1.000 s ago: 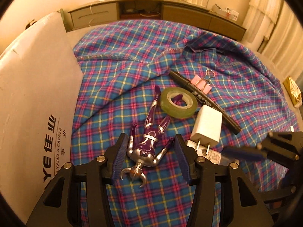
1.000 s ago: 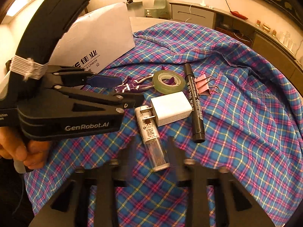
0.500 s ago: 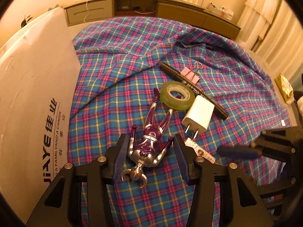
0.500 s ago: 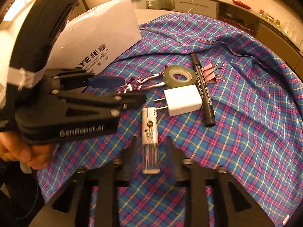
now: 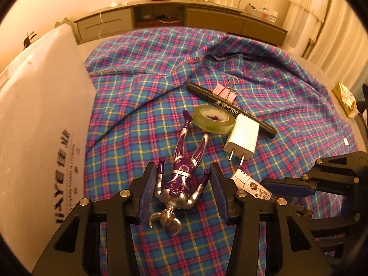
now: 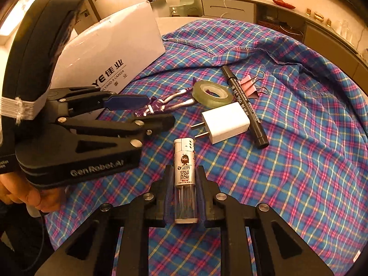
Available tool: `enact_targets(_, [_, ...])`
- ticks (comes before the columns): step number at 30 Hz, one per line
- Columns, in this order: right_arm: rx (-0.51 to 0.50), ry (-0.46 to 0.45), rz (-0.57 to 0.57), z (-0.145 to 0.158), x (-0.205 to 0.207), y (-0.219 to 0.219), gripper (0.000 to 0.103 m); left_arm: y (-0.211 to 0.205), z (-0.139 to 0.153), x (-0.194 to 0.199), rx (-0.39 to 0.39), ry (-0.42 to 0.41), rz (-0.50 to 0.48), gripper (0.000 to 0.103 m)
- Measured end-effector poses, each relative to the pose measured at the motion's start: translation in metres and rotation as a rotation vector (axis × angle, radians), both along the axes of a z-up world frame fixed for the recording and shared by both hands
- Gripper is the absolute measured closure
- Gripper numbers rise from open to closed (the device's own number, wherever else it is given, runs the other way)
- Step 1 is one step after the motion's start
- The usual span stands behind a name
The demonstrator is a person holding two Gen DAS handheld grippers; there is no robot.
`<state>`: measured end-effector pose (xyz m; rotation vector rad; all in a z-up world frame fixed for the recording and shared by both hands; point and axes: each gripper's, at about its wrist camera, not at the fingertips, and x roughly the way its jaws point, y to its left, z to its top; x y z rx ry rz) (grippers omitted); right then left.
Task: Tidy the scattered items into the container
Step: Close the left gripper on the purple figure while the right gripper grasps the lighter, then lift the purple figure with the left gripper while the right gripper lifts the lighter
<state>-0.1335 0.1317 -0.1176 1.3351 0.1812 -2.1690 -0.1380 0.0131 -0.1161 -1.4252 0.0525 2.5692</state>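
A purple and silver toy figure (image 5: 179, 184) lies head toward me on the plaid cloth (image 5: 138, 92). It is between the fingers of my left gripper (image 5: 181, 170). Those jaws are closing, and the figure's arms are close to the blue pads without being visibly squeezed. A lighter (image 6: 185, 161) with a clear lower half lies between the fingers of my right gripper (image 6: 184, 169). Its jaws are closing and the pads touch the lighter's sides. The white cardboard box (image 5: 41, 115) stands at the left, beside the figure.
Beyond the figure lie a tape roll (image 5: 212, 119), a white plug charger (image 5: 242, 138), a black marker (image 5: 230, 110) and a pink binder clip (image 5: 226, 92). A low sideboard (image 5: 184, 16) runs along the back wall. A gold packet (image 5: 345, 99) sits off the cloth at the right.
The lighter has turned from tilted to straight between the right fingers, which have come in against it. The left fingers have narrowed slightly around the figure.
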Motion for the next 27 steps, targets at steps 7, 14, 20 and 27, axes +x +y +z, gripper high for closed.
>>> enact_targets(7, [-0.037,-0.009,-0.02,0.009,0.016,0.01,0.083,-0.012,0.017,0.016,0.034,0.015,0.006,0.054])
enact_targets(14, [-0.082,-0.014,-0.043,0.022,0.034,0.021,0.083,-0.008,0.033,0.033,0.019,0.051,-0.026,0.054])
enact_targets(20, [-0.104,0.012,-0.064,0.037,0.048,0.025,0.083,0.022,0.042,0.059,-0.166,0.152,-0.14,0.054])
enact_targets(27, [-0.11,0.009,-0.081,0.04,0.058,0.027,0.083,0.006,0.009,0.049,-0.211,-0.014,-0.094,0.054])
